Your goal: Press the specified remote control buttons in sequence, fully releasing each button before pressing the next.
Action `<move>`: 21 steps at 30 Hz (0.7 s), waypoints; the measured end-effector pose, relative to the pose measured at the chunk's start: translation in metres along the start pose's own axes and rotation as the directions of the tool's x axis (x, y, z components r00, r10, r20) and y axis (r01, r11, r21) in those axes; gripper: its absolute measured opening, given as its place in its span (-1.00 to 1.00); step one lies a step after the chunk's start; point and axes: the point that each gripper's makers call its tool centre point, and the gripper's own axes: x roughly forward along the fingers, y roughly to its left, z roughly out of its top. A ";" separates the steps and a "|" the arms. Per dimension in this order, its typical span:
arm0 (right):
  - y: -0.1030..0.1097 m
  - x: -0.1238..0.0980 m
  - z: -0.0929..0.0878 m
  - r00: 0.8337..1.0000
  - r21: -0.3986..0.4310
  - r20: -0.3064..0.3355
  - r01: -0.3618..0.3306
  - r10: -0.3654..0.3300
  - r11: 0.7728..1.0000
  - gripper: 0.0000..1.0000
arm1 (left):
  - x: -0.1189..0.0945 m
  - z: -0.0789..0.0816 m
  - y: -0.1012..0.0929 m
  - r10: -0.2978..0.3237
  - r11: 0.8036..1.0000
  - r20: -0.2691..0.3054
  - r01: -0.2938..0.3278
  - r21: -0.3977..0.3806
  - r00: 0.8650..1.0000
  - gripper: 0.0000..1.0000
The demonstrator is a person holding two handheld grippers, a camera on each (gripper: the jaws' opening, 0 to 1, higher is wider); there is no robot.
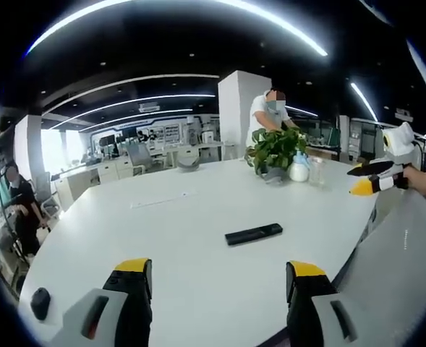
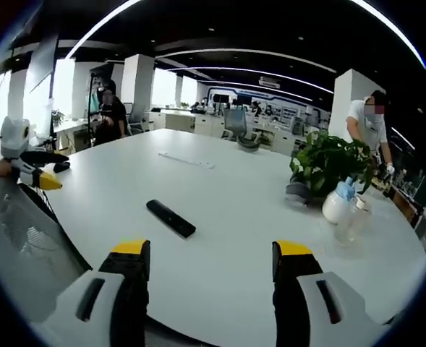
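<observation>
The black remote control (image 1: 254,234) is seen lying flat on the white bench (image 1: 198,210), well apart from both grippers. The left gripper (image 1: 220,278) and right gripper (image 2: 211,262) are held wide, empty. A potted plant (image 2: 325,166) is noted beyond.

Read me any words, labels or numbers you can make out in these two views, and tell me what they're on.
None can be read.
Remote control: any button markings are too small to read.
White spray bottle by the potted plant: no label legible.
</observation>
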 end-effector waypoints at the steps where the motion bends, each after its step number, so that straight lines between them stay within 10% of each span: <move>1: 0.002 0.000 0.000 1.000 -0.005 -0.001 -0.005 0.005 1.000 0.42 | 0.000 0.000 0.000 0.002 1.000 -0.003 -0.002 0.000 1.000 0.58; 13: 0.035 -0.004 0.008 0.989 -0.140 0.023 -0.144 0.149 0.980 0.41 | 0.000 -0.019 0.006 0.016 0.999 -0.082 -0.020 -0.048 0.996 0.59; 21: 0.028 -0.010 0.020 0.981 -0.048 0.110 -0.156 0.160 0.987 0.40 | -0.008 -0.015 0.024 0.115 0.979 -0.040 -0.120 -0.166 0.993 0.61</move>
